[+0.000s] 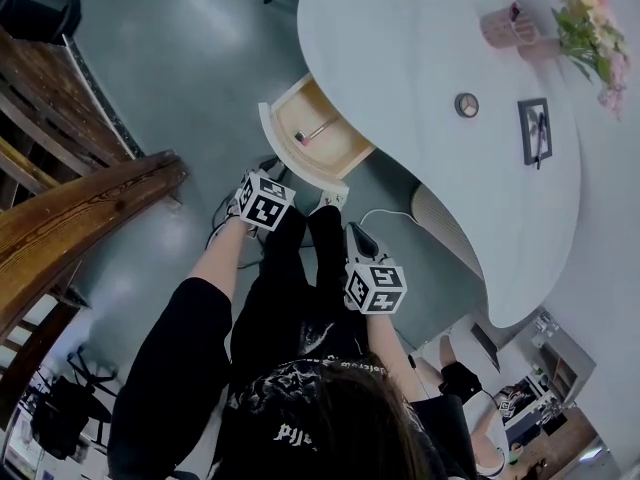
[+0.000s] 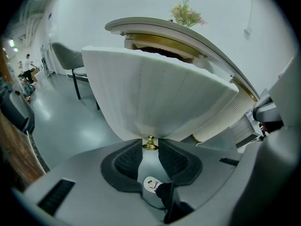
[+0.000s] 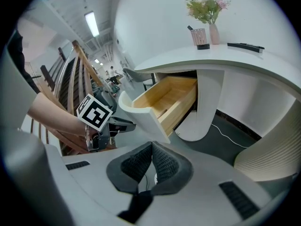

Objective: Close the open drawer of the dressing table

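The dressing table's drawer (image 1: 318, 126) stands pulled out, with a pale wood inside and a curved white front (image 2: 160, 93). The right gripper view shows the same drawer (image 3: 164, 100) jutting from under the white top. My left gripper (image 2: 150, 148) is at the foot of the front, its pads closed on the small gold knob (image 2: 150, 143). Its marker cube (image 1: 265, 200) sits just below the drawer in the head view. My right gripper (image 3: 151, 149) hangs back from the drawer, its tips touching with nothing between them; its cube (image 1: 375, 286) is lower right.
On the white table top (image 1: 400, 58) stand a pink cup (image 1: 503, 26), a flower vase (image 1: 592, 23), a picture frame (image 1: 535, 130) and a small round item (image 1: 466, 105). A small object (image 1: 312, 134) lies in the drawer. A wooden railing (image 1: 80, 218) runs at left. A grey chair (image 2: 70, 58) stands beyond.
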A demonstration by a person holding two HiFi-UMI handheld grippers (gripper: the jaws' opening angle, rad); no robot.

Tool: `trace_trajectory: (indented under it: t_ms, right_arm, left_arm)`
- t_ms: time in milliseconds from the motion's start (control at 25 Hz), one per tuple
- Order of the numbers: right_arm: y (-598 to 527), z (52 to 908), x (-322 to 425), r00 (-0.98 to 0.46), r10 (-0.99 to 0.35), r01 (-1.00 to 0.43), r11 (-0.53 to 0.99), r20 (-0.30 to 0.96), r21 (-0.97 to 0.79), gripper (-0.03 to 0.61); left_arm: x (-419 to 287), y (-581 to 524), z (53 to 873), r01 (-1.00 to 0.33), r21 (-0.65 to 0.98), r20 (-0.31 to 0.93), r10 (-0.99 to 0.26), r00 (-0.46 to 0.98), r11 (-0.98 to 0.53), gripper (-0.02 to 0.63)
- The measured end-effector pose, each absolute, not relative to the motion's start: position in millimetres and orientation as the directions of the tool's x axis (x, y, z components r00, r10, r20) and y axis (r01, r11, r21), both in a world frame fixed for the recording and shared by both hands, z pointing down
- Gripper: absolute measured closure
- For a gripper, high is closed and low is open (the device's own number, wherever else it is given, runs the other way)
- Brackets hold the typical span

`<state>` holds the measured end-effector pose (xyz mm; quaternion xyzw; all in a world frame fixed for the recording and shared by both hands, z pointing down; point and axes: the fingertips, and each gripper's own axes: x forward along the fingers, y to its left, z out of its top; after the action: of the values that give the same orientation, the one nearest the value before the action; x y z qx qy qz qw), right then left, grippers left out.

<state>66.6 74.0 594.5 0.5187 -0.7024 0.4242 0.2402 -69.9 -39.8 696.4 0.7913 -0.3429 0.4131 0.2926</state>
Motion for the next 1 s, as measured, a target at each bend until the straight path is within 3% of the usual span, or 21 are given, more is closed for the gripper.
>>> trace_trajectory:
  t_ms: [1000]
  right_arm:
    - [69.3,595.3,89.1,-0.327,-0.528,-0.939,0.089,0.784,-0.332,0.552]
  left_arm:
    - [-38.0,-67.4,697.0,-0.776,0.184,0.851,-0.296,0.433,-0.604,0.495]
